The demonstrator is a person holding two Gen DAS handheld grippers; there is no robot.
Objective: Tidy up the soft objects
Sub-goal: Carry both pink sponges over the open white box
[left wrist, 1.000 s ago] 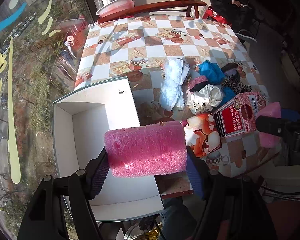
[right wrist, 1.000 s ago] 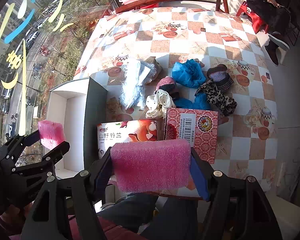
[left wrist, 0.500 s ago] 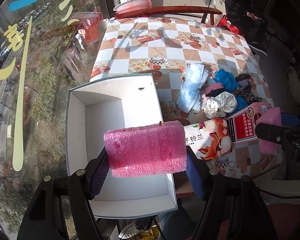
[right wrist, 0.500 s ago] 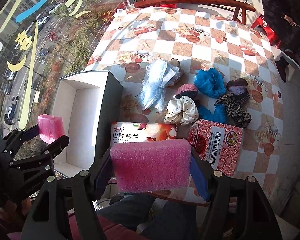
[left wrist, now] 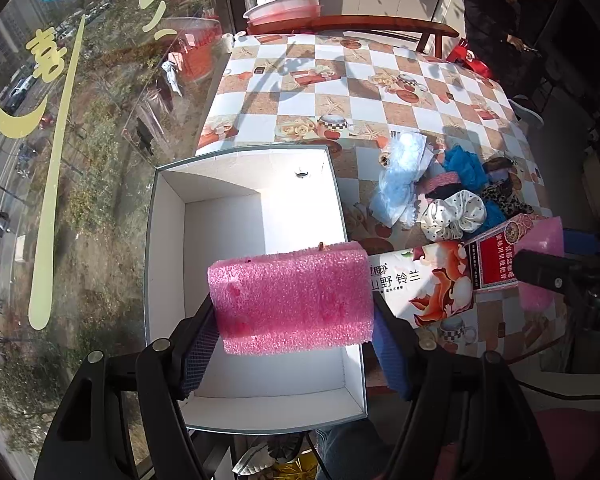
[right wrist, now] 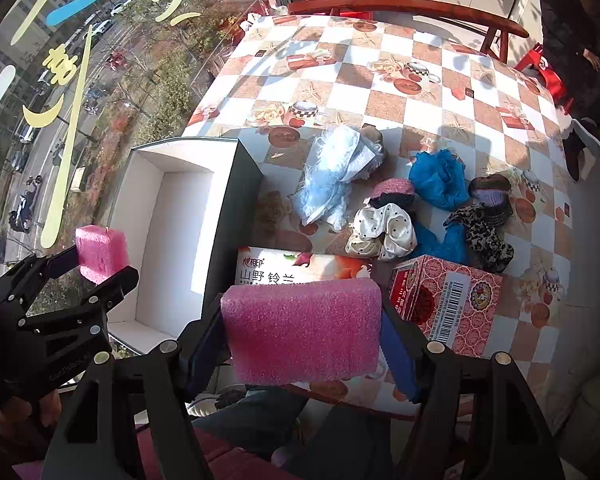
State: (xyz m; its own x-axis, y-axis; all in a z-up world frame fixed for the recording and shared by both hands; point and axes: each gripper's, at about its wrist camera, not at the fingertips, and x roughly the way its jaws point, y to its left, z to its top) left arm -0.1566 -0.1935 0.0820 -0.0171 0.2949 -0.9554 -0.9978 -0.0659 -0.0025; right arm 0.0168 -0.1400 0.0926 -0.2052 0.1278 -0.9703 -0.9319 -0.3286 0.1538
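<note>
Left fingers (left wrist: 196,346): blue-padded, pinching a pink foam block (left wrist: 292,298) by its two short ends.
Right fingers (right wrist: 206,340): blue-padded, likewise clamped on a second pink foam block (right wrist: 304,332) at its short ends.
Left block, axis: long axis runs straight across from one finger to the other; a broad face turned to the camera.
Right block, axis: the same, long axis spanning the gap between the fingers.
Left block, place: held in the air over the open white box (left wrist: 168,240), above its near half.
Right block, place: held over the near edge of the desk (right wrist: 388,92), in front of a tissue pack (right wrist: 300,266) printed with Chinese characters.
White box: open-topped, at the desk's near left corner, next to the window; inside it only white walls and floor show.
Red carton (right wrist: 446,306): with a barcode, just right of the tissue pack.
Soft items behind the cartons: pale blue fluffy cloth (right wrist: 332,176), cream polka-dot scrunchie (right wrist: 382,232), blue cloth (right wrist: 438,178), leopard-print scrunchie (right wrist: 482,232), pink-and-black band (right wrist: 392,194), lying close together.
In the way: the tissue pack and red carton stand between the right block and the soft pile.
Desk cover: checked oilcloth with cups and starfish.
Background: a person seated at far right.
</note>
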